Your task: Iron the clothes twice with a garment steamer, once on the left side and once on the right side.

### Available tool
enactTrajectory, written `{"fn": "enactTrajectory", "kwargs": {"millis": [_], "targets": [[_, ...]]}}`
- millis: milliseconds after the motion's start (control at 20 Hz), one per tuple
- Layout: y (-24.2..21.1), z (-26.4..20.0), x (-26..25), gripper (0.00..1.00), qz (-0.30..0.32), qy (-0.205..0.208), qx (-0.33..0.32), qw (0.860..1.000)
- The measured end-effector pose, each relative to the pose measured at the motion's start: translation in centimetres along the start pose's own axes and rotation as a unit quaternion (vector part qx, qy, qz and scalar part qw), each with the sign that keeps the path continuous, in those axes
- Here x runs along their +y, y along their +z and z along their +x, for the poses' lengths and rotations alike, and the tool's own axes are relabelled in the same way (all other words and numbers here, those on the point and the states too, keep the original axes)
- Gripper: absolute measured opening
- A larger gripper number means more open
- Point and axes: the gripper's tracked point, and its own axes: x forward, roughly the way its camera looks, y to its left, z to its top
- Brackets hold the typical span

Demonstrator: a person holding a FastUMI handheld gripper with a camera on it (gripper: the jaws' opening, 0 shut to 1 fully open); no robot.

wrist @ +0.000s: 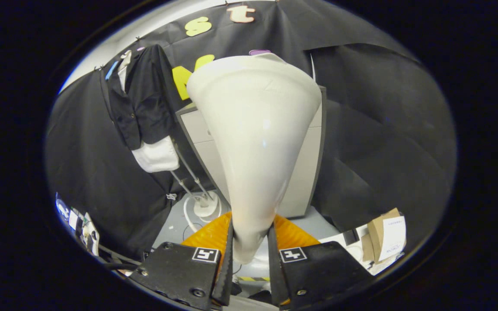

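Observation:
A white garment steamer head rises from between my fingers and widens toward its top. My gripper is shut on its narrow handle, one black finger pressing each side. Beyond it to the left hangs the clothing: a black jacket over a white shirt, held up on a thin metal stand with a round white base. The steamer head is well short of the clothes and to their right.
A grey-white cabinet stands right behind the steamer head. An orange ribbed part lies just under my fingers. A cardboard box sits on the right, small cluttered items on the left, a white cable on the floor.

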Motion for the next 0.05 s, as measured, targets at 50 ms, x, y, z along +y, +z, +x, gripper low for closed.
{"fn": "enactTrajectory", "kwargs": {"millis": [50], "targets": [[-0.07,0.0,-0.01,0.38,-0.001,-0.002,0.001,1.0]]}}
